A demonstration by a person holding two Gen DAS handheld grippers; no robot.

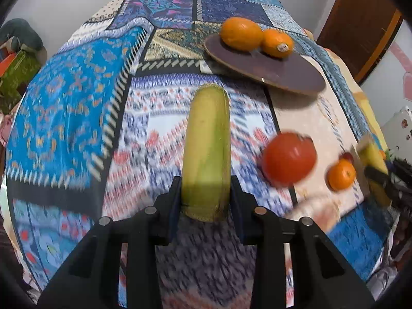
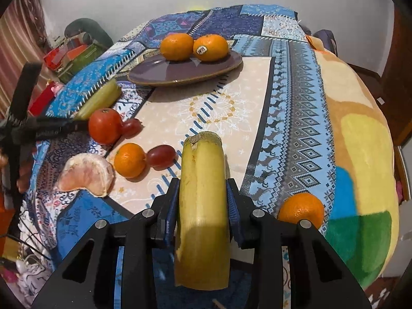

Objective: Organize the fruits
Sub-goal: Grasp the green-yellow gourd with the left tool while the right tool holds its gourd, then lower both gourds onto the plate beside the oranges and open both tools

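My left gripper (image 1: 206, 193) clamps a greenish-yellow banana piece (image 1: 207, 149) and my right gripper (image 2: 202, 200) clamps a yellow banana piece (image 2: 202, 206), both above the patterned blue cloth (image 1: 77, 103), short of the brown oval plate (image 2: 180, 73) holding two oranges (image 2: 194, 46).

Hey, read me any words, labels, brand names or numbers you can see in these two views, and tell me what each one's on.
Sticker on the right-hand orange on the purple plate: dark marks, too small and blurred to read.
Same sticker in the left wrist view: also unreadable.
Boxes stacked at the far left: any print is too blurred to read.
Nothing legible on either banana piece, the tomato or the patterned cloth.
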